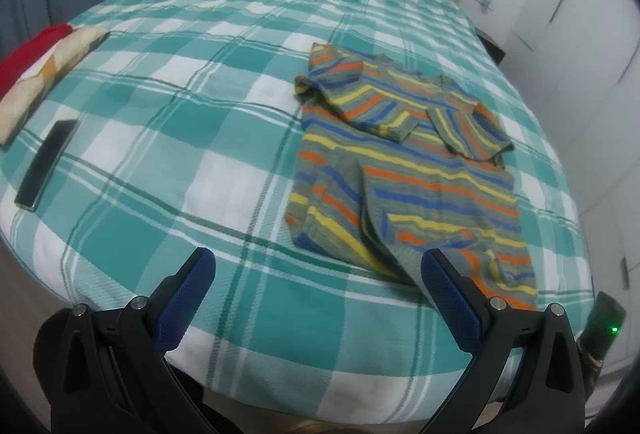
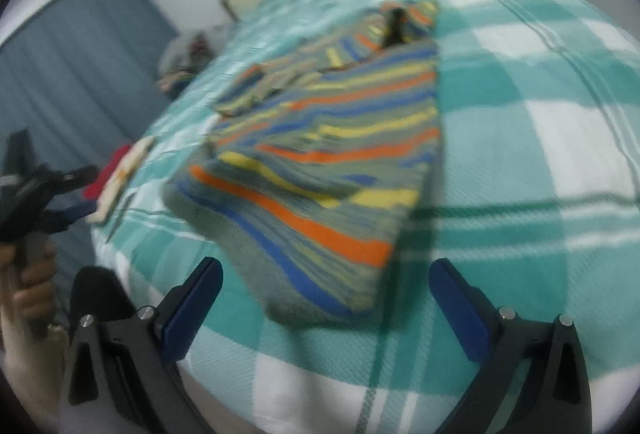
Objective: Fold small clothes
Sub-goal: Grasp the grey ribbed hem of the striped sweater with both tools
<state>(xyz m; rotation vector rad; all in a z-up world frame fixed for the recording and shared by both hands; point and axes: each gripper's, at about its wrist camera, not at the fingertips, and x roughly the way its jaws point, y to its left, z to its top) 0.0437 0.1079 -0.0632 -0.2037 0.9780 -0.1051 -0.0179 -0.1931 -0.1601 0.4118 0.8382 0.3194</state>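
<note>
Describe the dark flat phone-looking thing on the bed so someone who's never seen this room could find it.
Start from the bed with the teal and white checked cover. Near its left edge, seen from the left wrist camera, lies a folded cream cloth. Just nearer than that cloth is the dark slab: thin, glossy, rigid and black, the only hard object among fabrics.

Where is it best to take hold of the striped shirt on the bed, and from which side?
Probably the bottom hem of the striped shirt, at its near corners. It lies flat with sleeves folded in, hem nearest the bed's front edge, so come from there, low. The left gripper and right gripper are open.
</note>
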